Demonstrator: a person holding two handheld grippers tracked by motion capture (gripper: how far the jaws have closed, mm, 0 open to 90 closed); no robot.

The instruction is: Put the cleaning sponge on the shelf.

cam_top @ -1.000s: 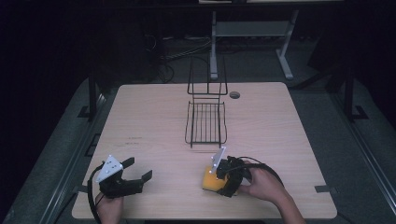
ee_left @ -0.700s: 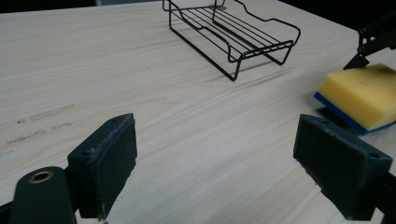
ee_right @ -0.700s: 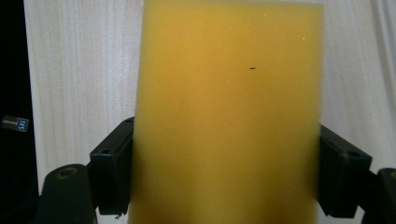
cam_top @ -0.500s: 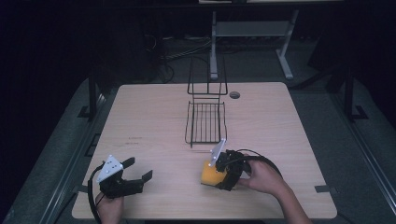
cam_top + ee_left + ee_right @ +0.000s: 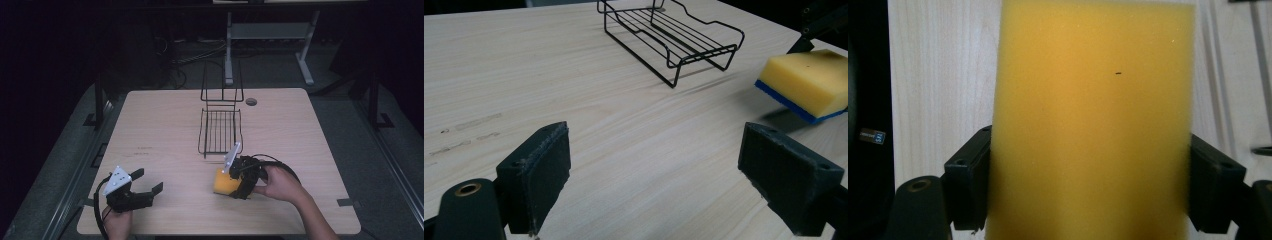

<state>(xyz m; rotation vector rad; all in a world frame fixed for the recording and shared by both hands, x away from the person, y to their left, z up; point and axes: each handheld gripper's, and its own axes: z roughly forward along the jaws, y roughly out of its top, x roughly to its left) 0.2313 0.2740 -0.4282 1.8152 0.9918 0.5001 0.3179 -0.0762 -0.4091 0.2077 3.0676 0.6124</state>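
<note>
My right claw (image 5: 235, 185) was clenched on the yellow sponge (image 5: 225, 182), its 2 jaws pressing the sponge's long sides, with the yellow face toward its camera. The sponge, with a blue layer on its underside, hung tilted just above the bench (image 5: 165, 125), its shadow on the wood below it, near the front end of the black wire rack (image 5: 220, 131). That rack stood near the bench's middle, apart from the sponge. My left claw (image 5: 146, 187) hovered near the bench's front left, its 2 jaws spread wide with nothing between them, well apart from the sponge.
</note>
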